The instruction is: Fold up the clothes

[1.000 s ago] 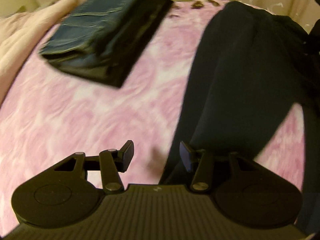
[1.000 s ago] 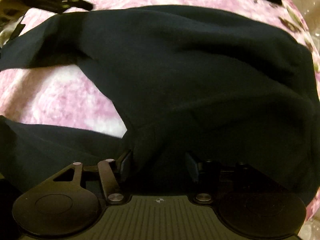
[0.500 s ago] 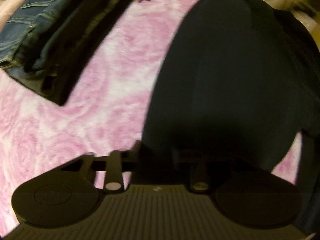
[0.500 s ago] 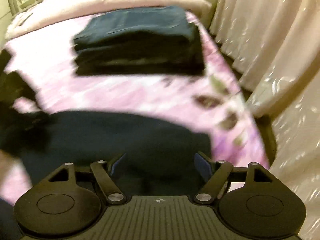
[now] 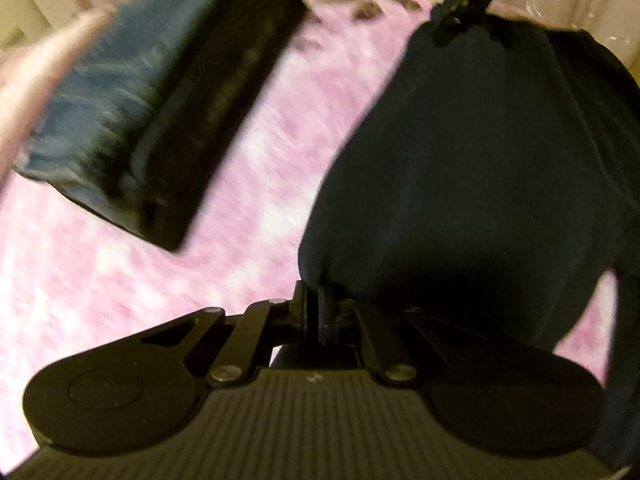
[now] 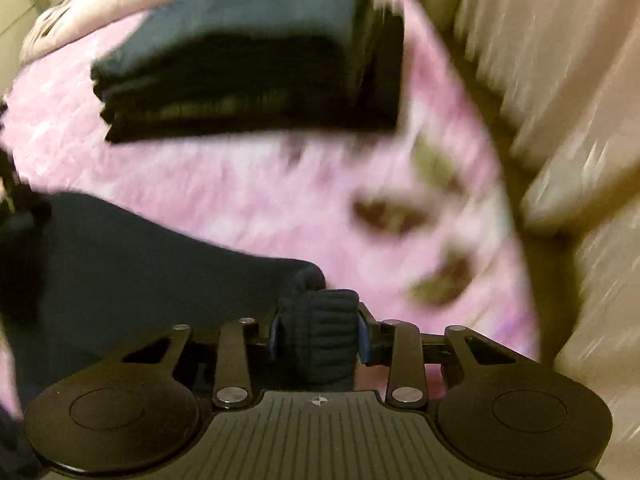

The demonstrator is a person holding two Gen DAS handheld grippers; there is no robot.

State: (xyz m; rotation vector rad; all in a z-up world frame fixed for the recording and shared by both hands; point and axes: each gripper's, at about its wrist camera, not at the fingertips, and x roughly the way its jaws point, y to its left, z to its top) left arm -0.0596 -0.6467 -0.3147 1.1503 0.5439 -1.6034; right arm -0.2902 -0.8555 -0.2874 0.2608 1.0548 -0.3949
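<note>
A dark navy garment (image 5: 472,168) lies spread on the pink bedcover (image 5: 100,280). My left gripper (image 5: 314,312) is shut on its near edge. My right gripper (image 6: 318,330) is shut on a bunched ribbed hem of the same garment (image 6: 120,264); it also shows in the left wrist view (image 5: 456,16) at the garment's far end. Both views are motion-blurred.
A stack of folded dark clothes with jeans on top (image 5: 160,112) sits at the back of the bed, also in the right wrist view (image 6: 256,56). A pale pink duvet (image 5: 36,72) lies at left. Beige curtains (image 6: 560,100) hang past the bed's right edge.
Both grippers have closed on the garment's edges: the left on the near edge, the right on the ribbed hem. Both cameras have shifted and the views are now blurred.
</note>
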